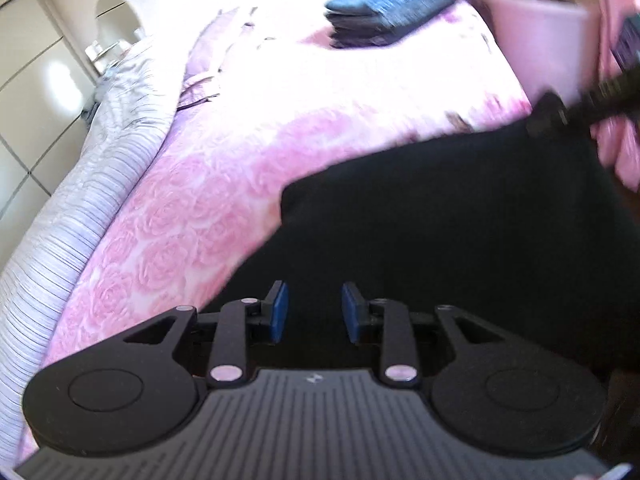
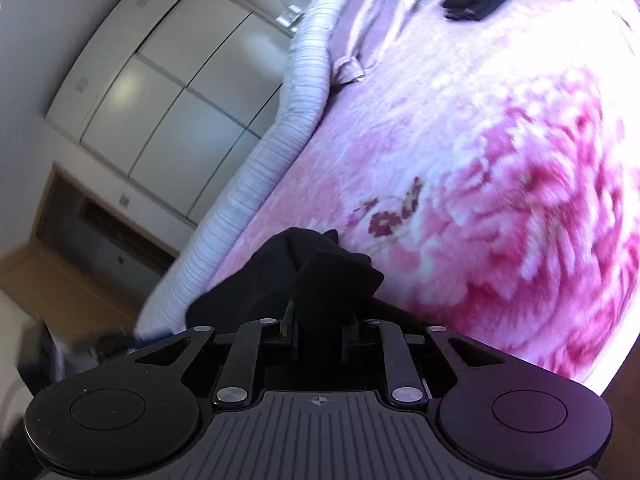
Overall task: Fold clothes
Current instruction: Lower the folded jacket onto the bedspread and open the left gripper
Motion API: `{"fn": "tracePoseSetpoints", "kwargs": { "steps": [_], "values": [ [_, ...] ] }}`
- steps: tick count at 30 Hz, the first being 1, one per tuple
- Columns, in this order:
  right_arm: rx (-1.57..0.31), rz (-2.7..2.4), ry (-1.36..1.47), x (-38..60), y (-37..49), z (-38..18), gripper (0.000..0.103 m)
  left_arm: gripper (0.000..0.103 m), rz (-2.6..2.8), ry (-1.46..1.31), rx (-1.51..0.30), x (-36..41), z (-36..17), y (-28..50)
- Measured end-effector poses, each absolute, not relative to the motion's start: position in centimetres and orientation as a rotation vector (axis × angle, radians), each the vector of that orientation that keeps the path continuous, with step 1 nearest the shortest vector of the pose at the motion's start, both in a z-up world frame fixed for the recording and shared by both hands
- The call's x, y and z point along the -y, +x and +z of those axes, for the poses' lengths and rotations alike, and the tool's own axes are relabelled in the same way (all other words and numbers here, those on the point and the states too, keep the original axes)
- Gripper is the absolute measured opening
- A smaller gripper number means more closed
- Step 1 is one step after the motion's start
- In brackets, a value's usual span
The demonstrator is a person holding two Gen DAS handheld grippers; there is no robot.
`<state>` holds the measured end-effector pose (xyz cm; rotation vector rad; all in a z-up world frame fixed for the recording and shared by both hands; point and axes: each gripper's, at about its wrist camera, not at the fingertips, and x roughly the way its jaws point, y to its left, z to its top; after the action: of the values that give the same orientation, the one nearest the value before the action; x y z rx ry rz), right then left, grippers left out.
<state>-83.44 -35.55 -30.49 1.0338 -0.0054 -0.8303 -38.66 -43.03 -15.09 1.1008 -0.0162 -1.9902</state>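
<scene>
Black fabric garment [image 1: 460, 216] lies spread on the pink rose-patterned bedspread [image 1: 248, 168], near the bed's edge. Right tongs [image 2: 318, 334] are pinching a bunched corner of it [image 2: 320, 272] — cloth rises between the pads. Left tongs [image 1: 314, 312] hover over the dark cloth, blue pads [image 1: 278, 312] spread apart with nothing between them. Farther up the bed sits a folded stack of dark blue clothes [image 1: 384, 12]; a grey striped quilt [image 1: 100, 184] runs along the bed's side, by white cabinet doors [image 2: 168, 92].

Black garment [image 1: 460, 216] on a pink rose-patterned blanket [image 1: 208, 184], beside grey-striped bedding [image 1: 80, 200].
</scene>
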Motion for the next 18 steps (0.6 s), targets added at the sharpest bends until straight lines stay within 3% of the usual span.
{"fn": "tracePoseSetpoints", "kwargs": {
  "steps": [6,10,13,18],
  "values": [
    [-0.034,-0.832,1.028,37.4,-82.6,-31.4,0.016,0.027,-1.91,1.168,-0.093,50.2,-20.1,-37.8],
    [-0.04,-0.823,1.044,37.3,-82.8,-31.3,0.018,0.026,-1.893,1.128,-0.144,48.9,-20.1,-36.9],
    [-0.079,-0.819,1.027,36.3,-82.9,-29.8,0.029,0.026,-1.871,1.131,-0.142,48.8,-19.5,-36.6],
    [-0.15,-0.759,0.938,33.3,-82.6,-26.4,0.037,0.027,-1.858,1.057,-0.139,45.8,-17.3,-35.0]
  ]
}}
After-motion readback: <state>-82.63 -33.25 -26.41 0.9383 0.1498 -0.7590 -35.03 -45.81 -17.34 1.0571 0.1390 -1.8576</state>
